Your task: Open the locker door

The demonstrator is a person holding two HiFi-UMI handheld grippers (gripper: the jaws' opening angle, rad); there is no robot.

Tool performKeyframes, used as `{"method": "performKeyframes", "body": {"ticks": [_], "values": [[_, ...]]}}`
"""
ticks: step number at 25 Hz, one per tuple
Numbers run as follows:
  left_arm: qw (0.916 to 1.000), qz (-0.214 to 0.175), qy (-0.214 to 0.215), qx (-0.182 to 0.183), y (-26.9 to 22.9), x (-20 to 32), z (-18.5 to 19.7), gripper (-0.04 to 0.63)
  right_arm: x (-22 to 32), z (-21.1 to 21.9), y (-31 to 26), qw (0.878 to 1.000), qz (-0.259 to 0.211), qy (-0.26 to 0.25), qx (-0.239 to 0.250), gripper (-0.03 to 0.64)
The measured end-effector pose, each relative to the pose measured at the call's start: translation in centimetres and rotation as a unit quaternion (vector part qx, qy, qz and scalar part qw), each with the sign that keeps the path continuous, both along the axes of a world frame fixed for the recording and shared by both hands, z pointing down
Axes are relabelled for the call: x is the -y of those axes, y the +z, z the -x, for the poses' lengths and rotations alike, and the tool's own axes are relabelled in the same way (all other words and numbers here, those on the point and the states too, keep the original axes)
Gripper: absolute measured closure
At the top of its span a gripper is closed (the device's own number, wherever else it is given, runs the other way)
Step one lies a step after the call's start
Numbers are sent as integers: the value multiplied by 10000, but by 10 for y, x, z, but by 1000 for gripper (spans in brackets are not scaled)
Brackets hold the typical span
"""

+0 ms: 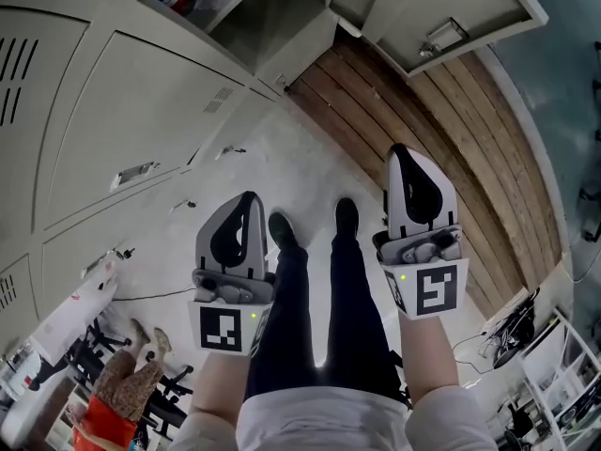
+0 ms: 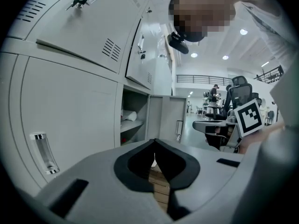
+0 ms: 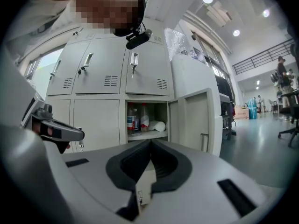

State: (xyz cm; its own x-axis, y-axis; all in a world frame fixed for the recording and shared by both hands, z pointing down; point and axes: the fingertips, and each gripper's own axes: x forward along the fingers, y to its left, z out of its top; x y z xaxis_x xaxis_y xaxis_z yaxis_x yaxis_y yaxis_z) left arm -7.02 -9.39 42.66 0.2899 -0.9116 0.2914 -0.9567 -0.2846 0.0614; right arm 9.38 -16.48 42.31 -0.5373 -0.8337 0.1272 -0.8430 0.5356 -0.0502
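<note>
So the locker door [image 1: 441,12] is already swung wide open, up at the top right in the head view, with its handle [image 1: 443,38] hanging out over a strip of wood planks [image 1: 423,148]. The open compartment [image 3: 162,110] beside it has a couple of bottles [image 3: 133,118] and a white roll [image 3: 159,125] on the shelf. Both grippers are well back from the door, held out over the person's legs and black shoes [image 1: 280,228]. The left gripper [image 1: 252,197] has its fingers pinched together with nothing in them. Same deal for the right gripper [image 1: 402,150], closed and empty. The neighbouring lockers [image 2: 70,120] are closed, one with a chrome pull [image 2: 44,152]. Some office chairs [image 2: 240,91] sit further down the room.
</note>
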Motion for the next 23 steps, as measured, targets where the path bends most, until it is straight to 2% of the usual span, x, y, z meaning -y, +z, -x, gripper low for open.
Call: {"method": "performKeyframes", "body": {"ticks": [7,18,23], "values": [[9998,-145,-151,-44,-6,3,14,586,-27,14,3,10000,47,-39,0,604],[9995,-56,-287,-97,-4,1,23,586,-32,19,3,9997,119,19,212,604],[9996,-104,-249,78,-3,-1,25,586,-35,21,4,9997,142,38,196,604]]}}
